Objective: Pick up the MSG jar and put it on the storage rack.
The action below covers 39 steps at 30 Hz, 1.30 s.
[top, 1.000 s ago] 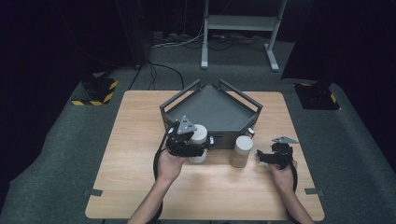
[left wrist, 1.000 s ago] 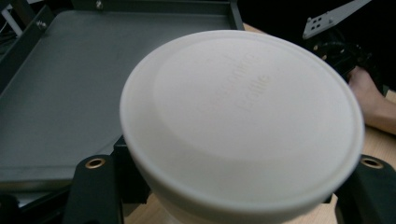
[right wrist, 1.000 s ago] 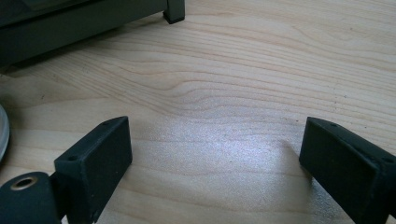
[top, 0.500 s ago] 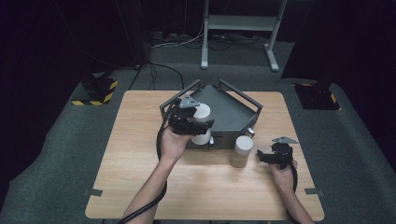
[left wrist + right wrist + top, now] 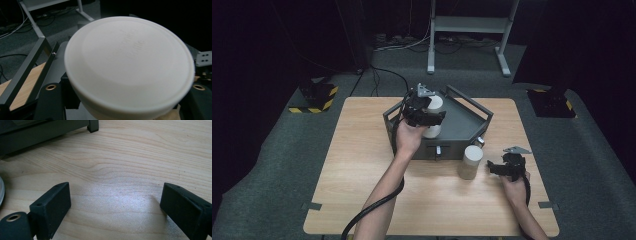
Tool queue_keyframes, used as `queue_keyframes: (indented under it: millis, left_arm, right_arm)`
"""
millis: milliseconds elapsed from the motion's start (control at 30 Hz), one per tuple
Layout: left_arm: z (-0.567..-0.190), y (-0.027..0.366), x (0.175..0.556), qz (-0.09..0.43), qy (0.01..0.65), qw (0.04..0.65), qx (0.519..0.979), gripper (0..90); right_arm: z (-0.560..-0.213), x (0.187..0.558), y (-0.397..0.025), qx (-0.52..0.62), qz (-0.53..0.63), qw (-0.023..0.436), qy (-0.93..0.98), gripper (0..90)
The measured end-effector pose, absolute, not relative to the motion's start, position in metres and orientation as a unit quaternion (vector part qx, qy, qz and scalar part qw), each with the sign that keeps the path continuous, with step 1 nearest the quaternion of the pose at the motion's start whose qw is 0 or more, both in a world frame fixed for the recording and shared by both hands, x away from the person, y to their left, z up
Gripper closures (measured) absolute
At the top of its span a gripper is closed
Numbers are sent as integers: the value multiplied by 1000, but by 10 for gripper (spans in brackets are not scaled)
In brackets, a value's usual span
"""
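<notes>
My left gripper (image 5: 428,118) is shut on a white lidded cylinder (image 5: 435,104) and holds it in the air above the front left part of the dark grey tray (image 5: 472,122). In the left gripper view the cylinder's round lid (image 5: 130,67) sits close up between the two black jaws. A second white cylinder (image 5: 470,161) stands upright on the wooden table just in front of the tray. To its right my right gripper (image 5: 493,168) rests low on the table, open, its jaws (image 5: 115,195) wide apart over bare wood.
The tray has raised rails (image 5: 27,72) and a front wall (image 5: 37,132) near the right gripper. The wooden table (image 5: 362,165) has free room at left and front. Beyond the table lie cables and a metal stand (image 5: 467,25).
My left gripper lifted its white cylinder from the table in front of the tray and carried it up and away over the tray. The right gripper stayed still.
</notes>
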<state>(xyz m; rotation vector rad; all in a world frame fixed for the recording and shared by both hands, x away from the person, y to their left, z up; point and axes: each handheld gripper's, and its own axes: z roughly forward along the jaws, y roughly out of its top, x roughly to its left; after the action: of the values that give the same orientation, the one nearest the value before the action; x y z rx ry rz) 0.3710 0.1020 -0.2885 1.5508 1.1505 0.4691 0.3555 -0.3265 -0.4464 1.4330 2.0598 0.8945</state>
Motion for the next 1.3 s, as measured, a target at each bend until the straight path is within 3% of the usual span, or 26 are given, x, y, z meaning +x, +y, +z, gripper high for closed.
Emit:
queue_keyframes:
  millis: [500, 1300]
  left_arm:
    - [-307, 90, 387, 221, 517, 528, 637, 346]
    - [-320, 95, 384, 220, 517, 537, 629, 345]
  right_arm:
    - [-447, 356, -327, 522, 327, 236, 751, 97]
    - [-446, 355, -326, 523, 326, 237, 751, 96]
